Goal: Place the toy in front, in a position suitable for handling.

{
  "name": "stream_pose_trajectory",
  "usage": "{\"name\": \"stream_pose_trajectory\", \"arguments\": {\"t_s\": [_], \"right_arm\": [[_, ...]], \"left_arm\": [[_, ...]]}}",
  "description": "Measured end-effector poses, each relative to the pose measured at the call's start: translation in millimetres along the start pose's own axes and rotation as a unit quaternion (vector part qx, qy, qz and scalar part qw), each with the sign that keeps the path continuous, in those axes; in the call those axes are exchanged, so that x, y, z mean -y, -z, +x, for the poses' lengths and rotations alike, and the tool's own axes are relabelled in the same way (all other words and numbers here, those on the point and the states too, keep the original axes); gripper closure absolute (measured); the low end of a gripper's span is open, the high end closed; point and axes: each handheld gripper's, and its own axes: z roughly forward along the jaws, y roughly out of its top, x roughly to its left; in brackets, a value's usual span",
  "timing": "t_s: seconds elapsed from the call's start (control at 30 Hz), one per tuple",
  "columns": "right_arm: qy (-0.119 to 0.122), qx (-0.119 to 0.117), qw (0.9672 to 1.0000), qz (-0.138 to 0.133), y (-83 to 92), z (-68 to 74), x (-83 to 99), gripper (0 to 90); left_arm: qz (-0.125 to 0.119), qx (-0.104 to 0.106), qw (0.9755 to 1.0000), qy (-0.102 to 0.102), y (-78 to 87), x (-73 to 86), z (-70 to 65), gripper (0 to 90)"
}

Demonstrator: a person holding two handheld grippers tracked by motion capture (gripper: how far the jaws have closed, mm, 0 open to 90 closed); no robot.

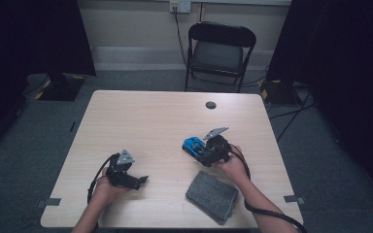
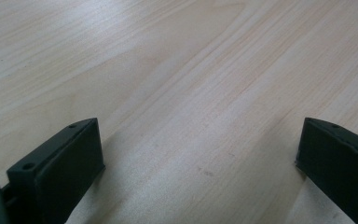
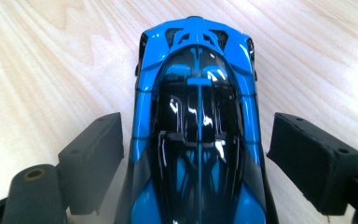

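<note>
Right claw (image 3: 193,154) straddles the blue toy car (image 3: 198,116), jaws apart, not gripping; car's long axis points to twelve o'clock.

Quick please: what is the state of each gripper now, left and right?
Left gripper: jaws open, only bare table between them.
Right gripper: jaws open, astride the blue toy car, pads not pressing it.

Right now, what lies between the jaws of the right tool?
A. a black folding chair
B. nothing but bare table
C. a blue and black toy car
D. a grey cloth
C: in the right gripper view the blue and black toy car sits between the right tool's open jaws, with a gap showing on each side of it.
</note>
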Motion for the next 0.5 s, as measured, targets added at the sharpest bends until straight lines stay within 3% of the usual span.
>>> {"name": "stream_pose_trajectory", "arguments": {"t_s": [0.3, 0.5], "right_arm": [[-0.022, -0.014, 0.9994, -0.024, 19.2, -6.9, 14.7, 16.2], [-0.014, -0.017, 0.9994, -0.027, 19.9, -2.3, 23.5, 15.8]], "left_arm": [[0.000, -0.001, 1.0000, 0.001, -0.1, 0.0, -0.2, 0.0], [0.000, -0.001, 1.0000, 0.001, 0.0, -0.1, -0.2, 0.0]]}}
